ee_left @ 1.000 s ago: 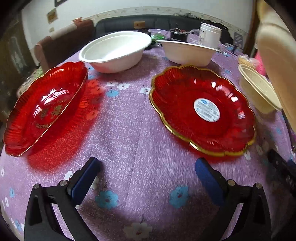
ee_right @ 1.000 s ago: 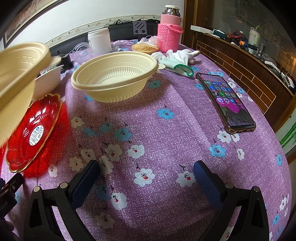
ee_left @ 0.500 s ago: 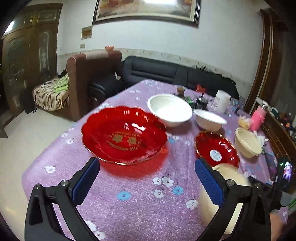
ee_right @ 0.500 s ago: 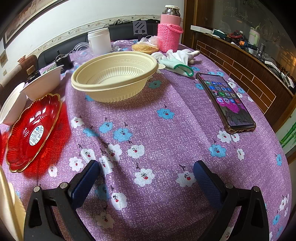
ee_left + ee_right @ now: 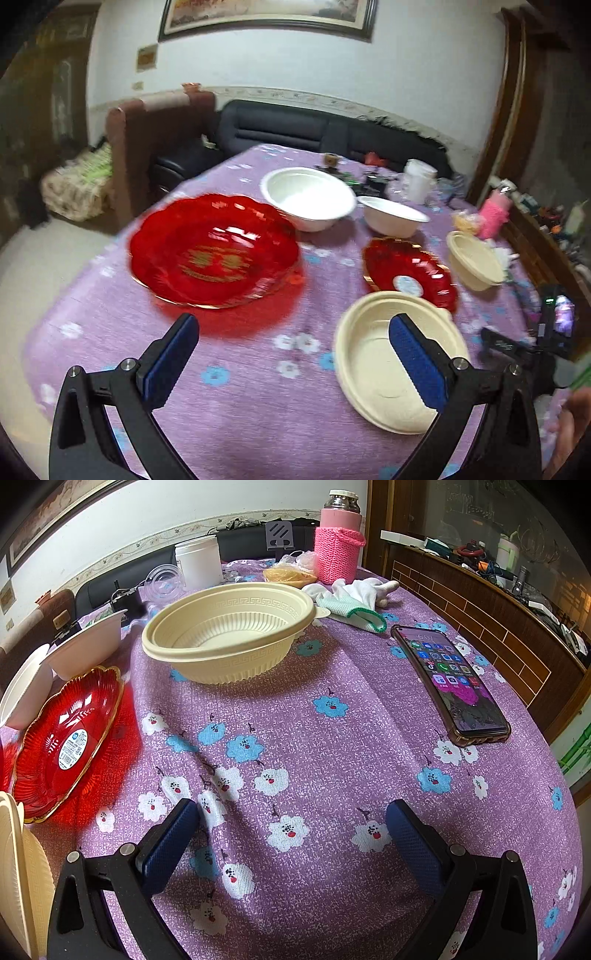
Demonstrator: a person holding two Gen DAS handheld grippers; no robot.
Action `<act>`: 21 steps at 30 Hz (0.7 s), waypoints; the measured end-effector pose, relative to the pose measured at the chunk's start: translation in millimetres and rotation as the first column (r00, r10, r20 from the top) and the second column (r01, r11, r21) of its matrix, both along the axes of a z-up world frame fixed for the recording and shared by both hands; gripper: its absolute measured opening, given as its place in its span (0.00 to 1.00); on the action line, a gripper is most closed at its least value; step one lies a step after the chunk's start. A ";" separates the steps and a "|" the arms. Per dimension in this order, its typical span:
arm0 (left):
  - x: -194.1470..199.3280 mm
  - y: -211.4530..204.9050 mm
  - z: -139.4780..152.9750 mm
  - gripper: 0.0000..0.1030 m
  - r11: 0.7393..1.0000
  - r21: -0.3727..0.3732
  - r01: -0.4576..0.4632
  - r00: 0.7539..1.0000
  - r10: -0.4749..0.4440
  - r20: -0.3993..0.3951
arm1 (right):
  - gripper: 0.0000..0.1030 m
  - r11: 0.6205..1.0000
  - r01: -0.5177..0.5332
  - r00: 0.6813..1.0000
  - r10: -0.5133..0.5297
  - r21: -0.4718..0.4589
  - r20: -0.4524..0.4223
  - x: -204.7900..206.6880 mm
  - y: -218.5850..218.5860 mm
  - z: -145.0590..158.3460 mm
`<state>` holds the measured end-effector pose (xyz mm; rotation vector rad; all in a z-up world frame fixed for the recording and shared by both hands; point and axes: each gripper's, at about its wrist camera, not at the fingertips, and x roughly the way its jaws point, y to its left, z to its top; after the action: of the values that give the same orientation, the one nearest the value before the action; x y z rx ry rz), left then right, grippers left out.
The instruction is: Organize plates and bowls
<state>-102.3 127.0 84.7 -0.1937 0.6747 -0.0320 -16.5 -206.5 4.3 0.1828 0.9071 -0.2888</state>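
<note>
Both jaws open, empty. Near cream bowl [image 5: 373, 369] sits by table [image 5: 258, 417] edge; left gripper [image 5: 295, 354] could knock it off. Phone [image 5: 452, 681] risks right gripper [image 5: 291, 834].

Red plates [image 5: 214, 258]; cream bowl [image 5: 229, 631]; purple floral tablecloth [image 5: 314, 746]

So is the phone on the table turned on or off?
On. The phone lies flat on the purple tablecloth with its screen lit, showing rows of colourful app icons.

Floral purple tablecloth [image 5: 314, 746] under bowls, plates
</note>
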 end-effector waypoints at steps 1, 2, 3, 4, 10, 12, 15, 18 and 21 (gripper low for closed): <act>0.8 -0.8 -3.2 1.00 1.000 -0.030 0.010 1.000 -0.010 -0.013 | 0.99 1.000 0.000 1.000 0.000 0.000 0.000 0.1 0.1 0.0; 2.1 -4.1 -5.7 1.00 0.999 -0.039 0.017 0.999 -0.018 -0.031 | 0.99 1.000 0.000 1.000 0.000 0.000 0.000 0.1 0.2 -0.1; 1.8 -8.7 -6.3 1.00 0.999 -0.031 0.020 0.999 -0.021 -0.036 | 0.99 1.000 0.000 1.000 0.000 0.000 0.000 -0.1 0.1 -0.1; -0.8 -12.3 -5.6 1.00 1.000 -0.016 0.021 0.999 -0.022 -0.029 | 0.99 1.000 0.000 1.000 0.000 0.000 0.000 -0.2 0.0 -0.1; -26.2 -4.2 13.0 1.00 0.997 0.056 -0.055 0.997 0.052 0.064 | 0.99 1.000 0.000 1.000 0.000 0.001 0.000 -0.3 0.1 -0.2; -31.3 9.8 20.0 1.00 0.994 0.045 -0.102 0.992 0.098 0.084 | 0.99 1.000 0.000 1.000 0.000 0.001 0.000 -0.4 0.5 -0.3; -28.4 28.7 23.8 1.00 0.994 -0.008 -0.111 0.992 0.111 0.054 | 0.99 1.000 -0.011 1.000 0.011 0.005 -0.010 0.0 -0.1 -0.1; -23.9 53.1 21.7 1.00 0.990 -0.082 -0.114 0.994 0.113 -0.010 | 0.99 0.999 -0.048 0.998 0.049 0.016 -0.041 2.9 -1.7 -0.7; -24.5 77.0 23.9 1.00 0.985 -0.094 -0.147 0.989 0.144 -0.031 | 0.94 0.994 -0.080 0.995 0.085 0.073 -0.059 -4.3 -5.2 5.8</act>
<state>-126.8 204.0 108.6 -0.3363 0.6821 0.0783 -20.8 -211.7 10.0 0.2016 0.9844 -0.1870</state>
